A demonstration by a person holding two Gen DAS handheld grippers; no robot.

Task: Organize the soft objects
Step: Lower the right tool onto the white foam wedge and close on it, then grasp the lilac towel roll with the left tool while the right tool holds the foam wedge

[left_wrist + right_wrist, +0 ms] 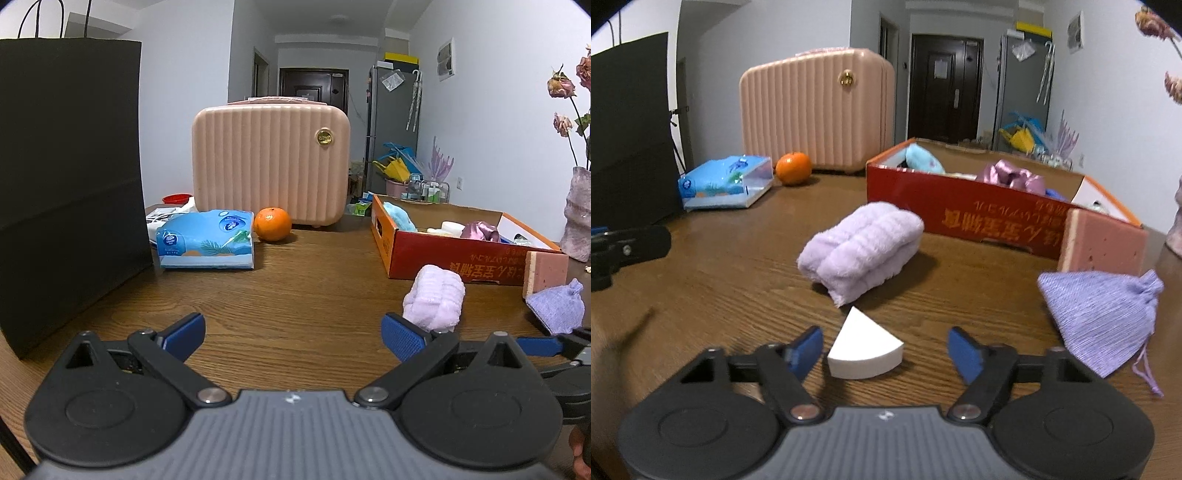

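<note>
White sponge wedge (865, 354) lies on the wooden table (738, 280) between the blue pads (809, 350) of the right gripper (886, 350); the jaws stand apart, neither pad visibly pressing it, though the left pad is very near. Left gripper (293, 334) hangs empty, jaws wide, over bare wood. Beyond the wedge: lilac rolled towel (862, 251), purple drawstring pouch (1104, 314), pink sponge block (1102, 245), then the red cardboard box (979, 218) holding other soft items. Risk: the wedge sits off-centre toward the left pad, so closing may pivot or squeeze it out past its tapered tip.
</note>
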